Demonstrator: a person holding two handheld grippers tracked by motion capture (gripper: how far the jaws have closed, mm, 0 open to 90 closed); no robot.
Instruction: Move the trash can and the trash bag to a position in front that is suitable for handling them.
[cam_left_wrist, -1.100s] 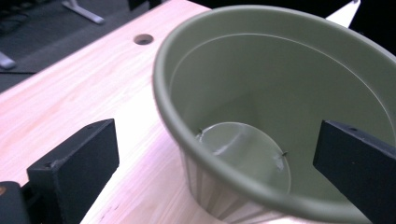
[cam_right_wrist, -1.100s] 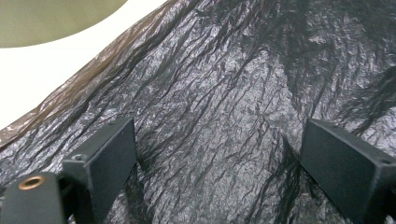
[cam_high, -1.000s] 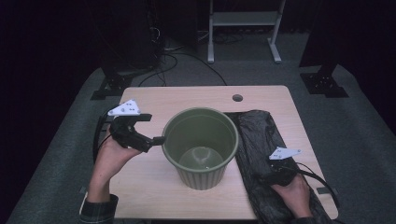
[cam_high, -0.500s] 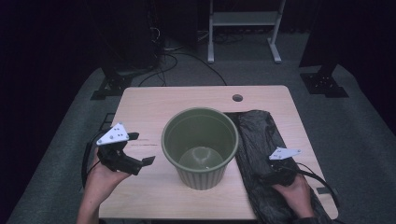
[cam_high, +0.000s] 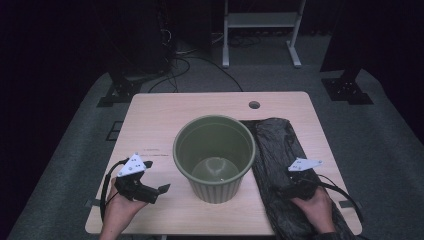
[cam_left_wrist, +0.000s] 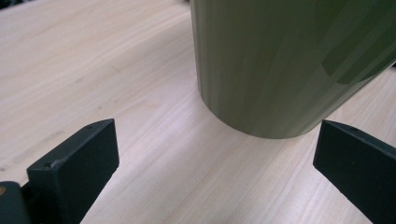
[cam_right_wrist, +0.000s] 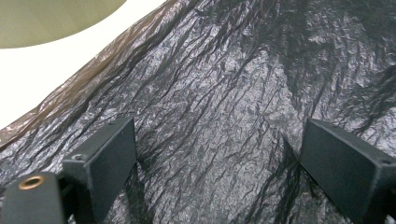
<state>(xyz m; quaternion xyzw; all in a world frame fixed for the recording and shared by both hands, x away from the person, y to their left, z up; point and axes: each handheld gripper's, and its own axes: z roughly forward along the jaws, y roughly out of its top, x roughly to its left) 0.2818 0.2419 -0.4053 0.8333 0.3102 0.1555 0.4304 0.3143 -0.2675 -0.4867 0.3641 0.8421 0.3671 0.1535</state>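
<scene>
An empty olive-green bin (cam_high: 214, 155) stands upright in the middle of the wooden table (cam_high: 165, 115). A crumpled black plastic bag (cam_high: 277, 150) lies flat to its right. My left gripper (cam_high: 159, 192) rests near the table's front left, open, pointing at the bin's wall (cam_left_wrist: 289, 65) with bare wood between its jaws. My right gripper (cam_high: 285, 189) sits low over the bag's near part (cam_right_wrist: 219, 116), open, its jaws straddling the wrinkled plastic without pinching it.
A round cable hole (cam_high: 254, 105) is in the table's far edge. Beyond the table, on dark carpet, stand a white frame (cam_high: 260, 30), black stands (cam_high: 347, 85) and trailing cables (cam_high: 185, 65).
My left gripper has drawn back from the bin's rim toward the front left corner of the table. The right gripper has stayed on the bag.
</scene>
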